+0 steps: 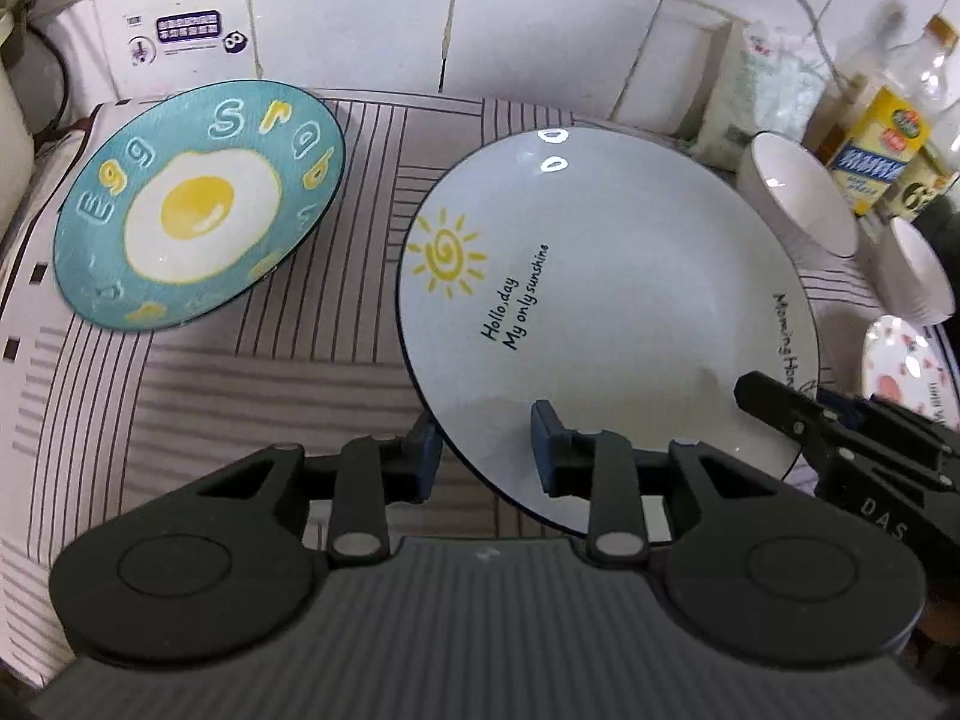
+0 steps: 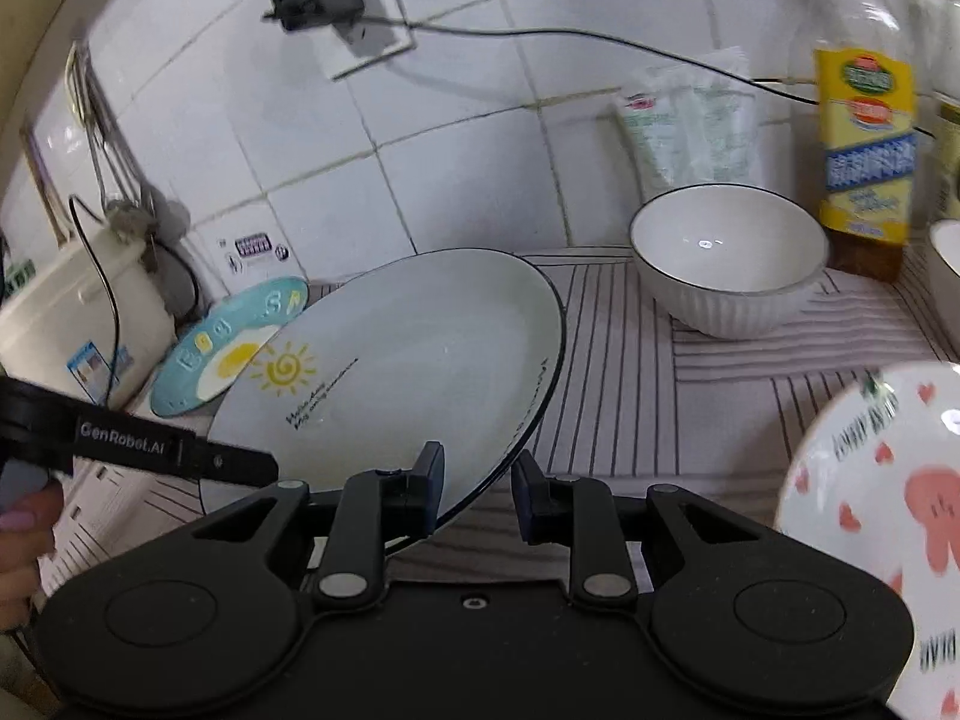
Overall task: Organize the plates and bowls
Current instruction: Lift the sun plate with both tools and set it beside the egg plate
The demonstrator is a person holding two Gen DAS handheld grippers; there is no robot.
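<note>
Left wrist view: glossy round sun plate (image 1: pixel 600 276) loosely straddled by left gripper (image 1: pixel 486 456), clamped by right gripper (image 2: pixel 480 480).

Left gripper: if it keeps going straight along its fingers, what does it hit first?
Most likely the sun plate: its near rim already sits between the left gripper's fingers, one below the rim and one above. Depth is unclear, but nothing else lies nearer in that line.

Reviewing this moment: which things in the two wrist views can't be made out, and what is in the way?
- Pink-patterned white plate: cut by the right edge and blurred in the right wrist view; lettering unreadable.
- Teal fried-egg plate: right wrist view, near side hidden behind the white sun-print plate.
- Right gripper: whether its pads press the sun-print plate's rim is unclear.
- Yellow-labelled bottle: blurred; label illegible.
</note>
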